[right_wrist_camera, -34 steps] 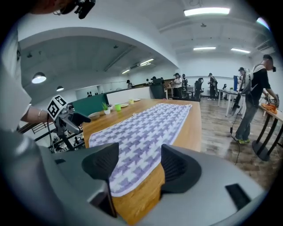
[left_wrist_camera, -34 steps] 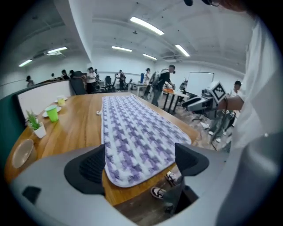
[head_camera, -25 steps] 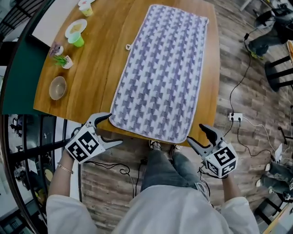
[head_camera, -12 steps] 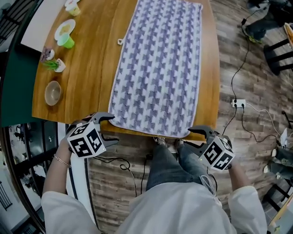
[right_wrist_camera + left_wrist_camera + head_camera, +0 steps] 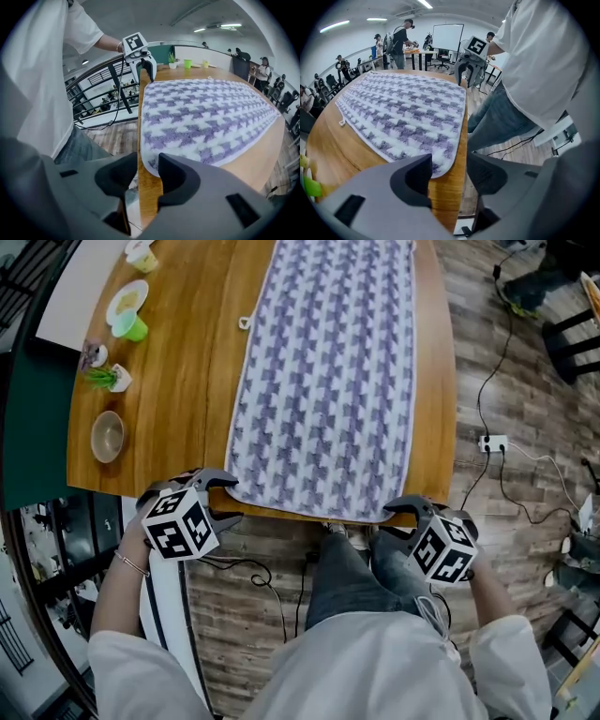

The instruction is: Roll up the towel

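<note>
Head view puts me at the near end of the table, with the towel lying flat and unrolled, stretching away ahead of both pairs of fingers. My left gripper sits at the towel's near left corner and my right gripper at the near right one. In the left gripper view the fingers have just been closing but stand a fair way apart. The table edge and the towel's corner lie between them, with nothing pinched. In the right gripper view the fingers have also just been closing and are narrow. One is over the corner cloth and the other is off the table edge, with a sliver of gap showing, so I judge there is no grip yet. To do this well, I want each upper finger to catch cloth only, not the board. Both corners should be taken evenly so the first turn starts straight.
</note>
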The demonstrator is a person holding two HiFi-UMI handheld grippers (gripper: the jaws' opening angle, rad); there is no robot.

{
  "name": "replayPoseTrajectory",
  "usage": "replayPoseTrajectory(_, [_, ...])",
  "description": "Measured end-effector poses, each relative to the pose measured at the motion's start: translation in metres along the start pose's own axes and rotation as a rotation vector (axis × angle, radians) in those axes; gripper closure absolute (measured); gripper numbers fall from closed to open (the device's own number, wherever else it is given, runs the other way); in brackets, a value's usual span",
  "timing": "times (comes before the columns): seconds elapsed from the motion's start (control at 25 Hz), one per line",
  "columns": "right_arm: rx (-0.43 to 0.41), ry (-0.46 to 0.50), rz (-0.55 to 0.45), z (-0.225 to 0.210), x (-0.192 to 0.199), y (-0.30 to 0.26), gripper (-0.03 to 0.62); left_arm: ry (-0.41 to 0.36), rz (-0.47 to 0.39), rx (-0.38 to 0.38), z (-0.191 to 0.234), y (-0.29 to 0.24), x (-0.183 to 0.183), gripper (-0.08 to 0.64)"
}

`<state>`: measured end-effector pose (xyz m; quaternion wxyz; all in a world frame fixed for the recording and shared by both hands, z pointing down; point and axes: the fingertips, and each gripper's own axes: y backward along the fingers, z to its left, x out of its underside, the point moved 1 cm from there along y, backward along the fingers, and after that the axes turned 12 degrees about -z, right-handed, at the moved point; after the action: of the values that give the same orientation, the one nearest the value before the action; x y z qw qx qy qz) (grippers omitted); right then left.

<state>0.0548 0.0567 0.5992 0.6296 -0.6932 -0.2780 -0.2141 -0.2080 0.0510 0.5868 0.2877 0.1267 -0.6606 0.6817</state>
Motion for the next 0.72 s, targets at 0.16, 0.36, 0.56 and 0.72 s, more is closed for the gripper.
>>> replayPoseTrajectory(0.16, [-0.02,-0.002,0.021,0.0,0.003,-0.004,0.448,-0.015,0.023,0.016,0.001,-0.004,0.004,0.348])
replayPoseTrajectory(0.36, [-0.012,0.007,0.027,-0.002,0.005,-0.006,0.459,-0.038,0.05,0.023,0.002,-0.01,0.01,0.36])
replayPoseTrajectory(0.56, [0.014,0.04,0.039,-0.004,0.005,-0.008,0.483,-0.07,0.066,0.018,0.005,-0.014,0.012,0.39])
replayPoseTrajectory(0.72, [0.051,0.054,0.037,-0.009,0.005,-0.008,0.53,-0.089,0.074,0.003,0.009,-0.015,0.012,0.425])
